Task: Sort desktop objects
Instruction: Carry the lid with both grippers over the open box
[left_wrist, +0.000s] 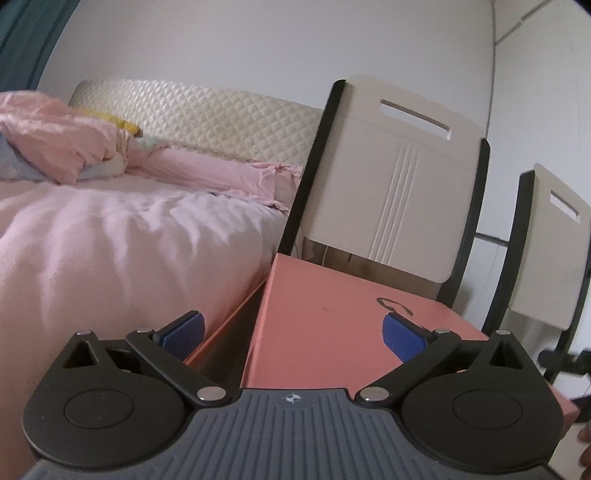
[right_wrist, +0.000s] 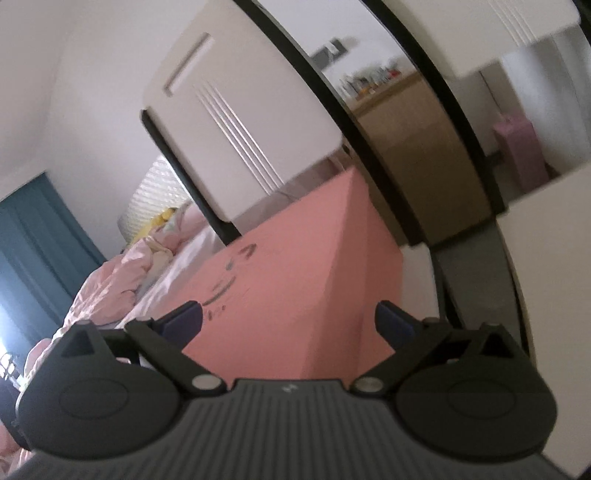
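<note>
A salmon-pink box (left_wrist: 325, 314) with a dark line drawing on its top fills the space ahead of my left gripper (left_wrist: 293, 332). The blue-padded jaws stand wide apart on either side of the box's near corner and hold nothing. In the right wrist view the same pink box (right_wrist: 295, 295) lies tilted between the spread jaws of my right gripper (right_wrist: 288, 321), which is open and empty. Whether either gripper's pads touch the box I cannot tell.
A bed with pink bedding (left_wrist: 110, 236) and a quilted cream headboard (left_wrist: 192, 114) lies to the left. Two cream chair backs with black frames (left_wrist: 399, 177) (left_wrist: 550, 251) stand behind the box. A wooden cabinet (right_wrist: 417, 147) and a small pink item (right_wrist: 517, 144) show beyond.
</note>
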